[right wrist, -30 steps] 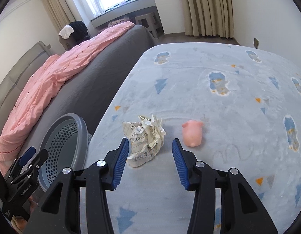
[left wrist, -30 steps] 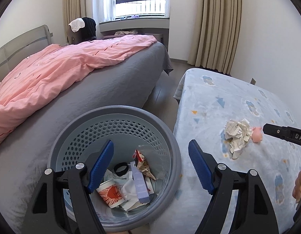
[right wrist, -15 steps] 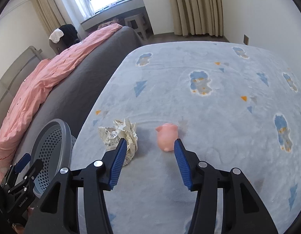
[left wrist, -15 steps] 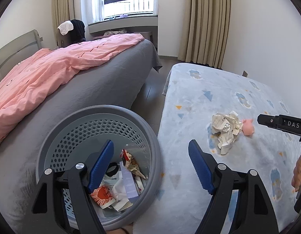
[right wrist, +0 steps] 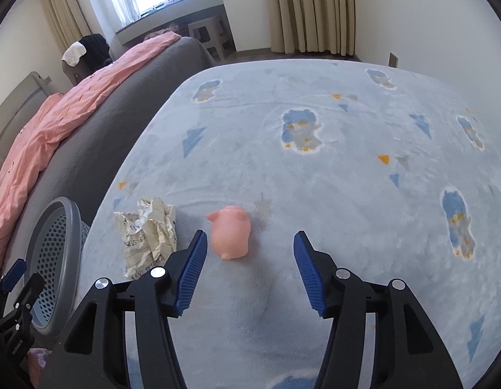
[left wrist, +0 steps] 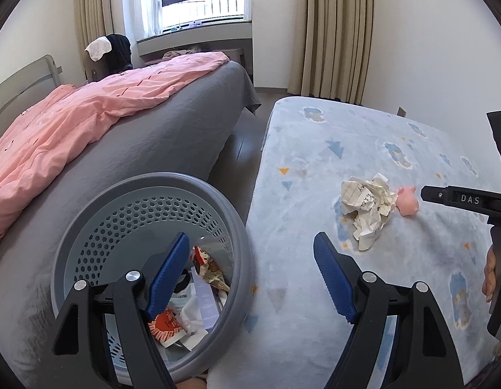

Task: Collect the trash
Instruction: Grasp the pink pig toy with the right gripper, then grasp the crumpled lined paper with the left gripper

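Note:
A crumpled paper ball (left wrist: 367,204) (right wrist: 150,227) lies on the light blue blanket (left wrist: 347,149) (right wrist: 315,175), with a small pink pig toy (left wrist: 407,201) (right wrist: 231,234) just right of it. My right gripper (right wrist: 250,269) is open and empty, with the pig just ahead between its fingers and the paper off to its left. My left gripper (left wrist: 252,275) is open and empty above the right rim of the grey perforated trash basket (left wrist: 98,214) (right wrist: 52,246), which holds wrappers and papers.
A grey bed with a pink duvet (left wrist: 75,123) (right wrist: 56,123) stands left of the basket. A strip of floor runs between the bed and the blanket's edge. Window and beige curtains (left wrist: 334,32) are at the back. A white stool (right wrist: 211,34) stands near the window.
My right gripper has shifted rightward, from framing the paper ball to framing the pink pig. My left gripper has drifted right, so the basket sits further left in its view.

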{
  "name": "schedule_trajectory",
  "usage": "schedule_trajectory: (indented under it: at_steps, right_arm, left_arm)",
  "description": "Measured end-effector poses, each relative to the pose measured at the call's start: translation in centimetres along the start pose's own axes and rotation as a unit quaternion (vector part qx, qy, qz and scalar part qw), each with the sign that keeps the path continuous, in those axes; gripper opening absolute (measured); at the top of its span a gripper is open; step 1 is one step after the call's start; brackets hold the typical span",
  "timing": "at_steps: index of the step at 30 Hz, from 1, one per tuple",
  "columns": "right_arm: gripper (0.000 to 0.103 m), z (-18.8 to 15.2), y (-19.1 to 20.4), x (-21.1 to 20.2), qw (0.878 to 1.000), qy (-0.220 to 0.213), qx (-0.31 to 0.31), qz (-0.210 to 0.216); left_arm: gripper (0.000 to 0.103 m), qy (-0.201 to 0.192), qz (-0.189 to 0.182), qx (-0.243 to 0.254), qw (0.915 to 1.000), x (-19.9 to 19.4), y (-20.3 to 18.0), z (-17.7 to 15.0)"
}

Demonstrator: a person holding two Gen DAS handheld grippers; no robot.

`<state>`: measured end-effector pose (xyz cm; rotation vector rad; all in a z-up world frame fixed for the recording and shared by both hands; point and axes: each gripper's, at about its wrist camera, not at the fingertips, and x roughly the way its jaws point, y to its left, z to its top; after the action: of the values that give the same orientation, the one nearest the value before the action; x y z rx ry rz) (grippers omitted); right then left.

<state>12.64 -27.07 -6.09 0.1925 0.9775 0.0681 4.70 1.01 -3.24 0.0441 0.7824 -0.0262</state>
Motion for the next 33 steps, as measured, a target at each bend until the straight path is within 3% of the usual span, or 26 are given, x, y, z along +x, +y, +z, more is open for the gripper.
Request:
schedule_trajectory:
  at_steps: [15,19,24,33]
  right_arm:
    - [0.054,0.0,1.2,4.5,0.999,0.029,-0.019,-0.005]
    - [0.032,0.3,1.4,4.5,0.999,0.030,-0.021,0.007]
    - [0.032,0.5,1.5,3.7,0.999,0.026,-0.023,0.013]
    - [0.032,2.4,-1.4,1.1,0.999,-0.003,0.041,0.022]
  left_arm:
    - [0.075,0.015,-0.017,0.014,0.9996,0.5,-1.9,-0.2]
    - [0.075,0.022,-0.024,0.017,0.9993,1.2,-2.9,0.1]
    - [0.075,0.025,-0.035,0.029,0.9986,2.0,-4.9,0.5]
    - [0.075,0.062,-0.071,0.047,0.9944,4.9,-9.3,1.6]
